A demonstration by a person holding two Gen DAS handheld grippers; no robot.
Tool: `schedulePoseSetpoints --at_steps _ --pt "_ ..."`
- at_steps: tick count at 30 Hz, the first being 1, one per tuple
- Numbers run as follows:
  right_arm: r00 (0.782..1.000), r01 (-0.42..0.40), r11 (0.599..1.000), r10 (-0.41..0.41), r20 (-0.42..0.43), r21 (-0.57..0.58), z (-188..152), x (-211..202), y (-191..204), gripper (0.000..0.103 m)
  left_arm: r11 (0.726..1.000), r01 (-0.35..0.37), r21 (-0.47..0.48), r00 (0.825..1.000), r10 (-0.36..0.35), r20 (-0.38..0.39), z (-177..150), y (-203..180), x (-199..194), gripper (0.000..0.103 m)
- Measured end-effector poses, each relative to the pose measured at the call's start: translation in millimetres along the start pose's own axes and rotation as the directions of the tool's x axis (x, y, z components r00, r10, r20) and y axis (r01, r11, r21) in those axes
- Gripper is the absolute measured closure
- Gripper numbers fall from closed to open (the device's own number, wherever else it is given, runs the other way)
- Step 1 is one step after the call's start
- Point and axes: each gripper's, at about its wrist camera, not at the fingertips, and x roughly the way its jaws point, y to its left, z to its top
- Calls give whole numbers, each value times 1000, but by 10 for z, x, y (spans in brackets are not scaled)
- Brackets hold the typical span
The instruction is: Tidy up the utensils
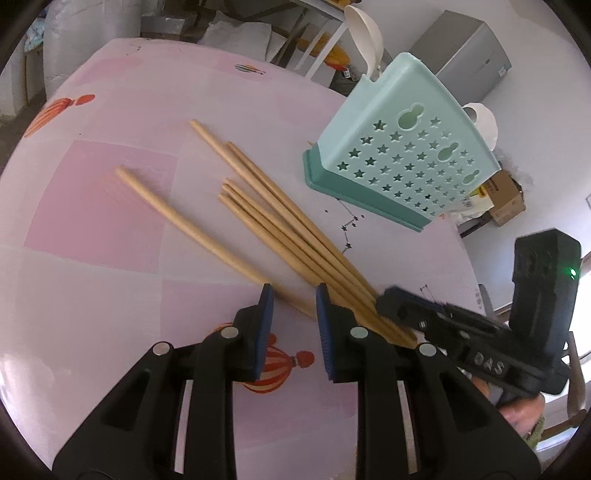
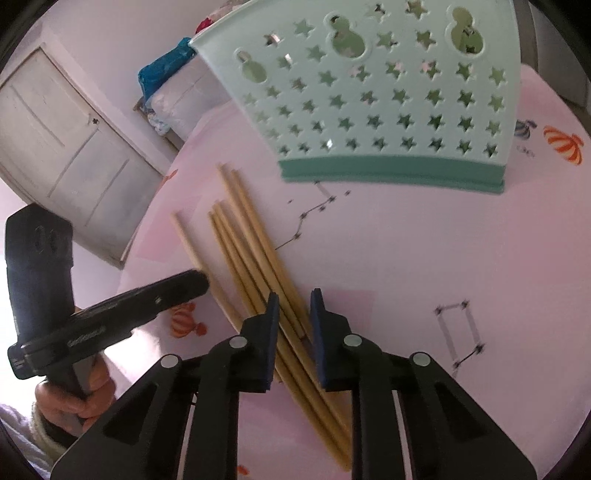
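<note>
Pink cloth with hot-air balloon prints covers the table, and everything I work on sits on it. Biggest on it is the mint-green holder, its wall pierced with star holes, standing on a darker teal base. I place all else by that holder.

My left claw hangs nearer to me than the holder, off its left corner and pointing steeply down at the cloth. Its blue pads are released: they stand apart with pink cloth showing between them, and the lone chopstick runs through that gap without either pad pressing on it. My right claw sits just beside the left one, on the side nearer the holder's base, also tilted down. Its pads straddle the near ends of the bundle with only a narrow gap. Several sticks fill most of that gap, but I cannot tell whether the pads are actually pinching them.

Two white spoons rise from behind the holder's top rim.

The bundle of wooden chopsticks lies flat on the cloth, in front of the holder's left corner. Its far tips point past that corner and its near ends run under my right claw. The lone chopstick lies farther left of the holder than the bundle, apart from it at the far tip and closing towards it near my claws.
</note>
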Motion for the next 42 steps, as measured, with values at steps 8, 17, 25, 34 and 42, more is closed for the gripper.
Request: schedulePoseSetpoints --at_steps 8,17,25,34,42 --pt "997 -66 998 66 -39 19 -111 102 169 90 999 -31 8 999 31 15 84 53 5 82" --pt "987 -139 989 142 -78 44 -170 251 376 93 997 -59 50 998 58 21 131 30 33 82" --pt "983 -157 986 160 -89 49 -159 301 456 94 994 -74 76 997 73 25 125 13 41 82" --pt "991 -116 991 120 -67 63 -180 196 330 95 991 -95 91 995 93 33 105 -13 49 82" --pt "995 -83 994 86 -49 75 -184 125 213 96 988 -113 108 993 109 39 88 -8 30 82"
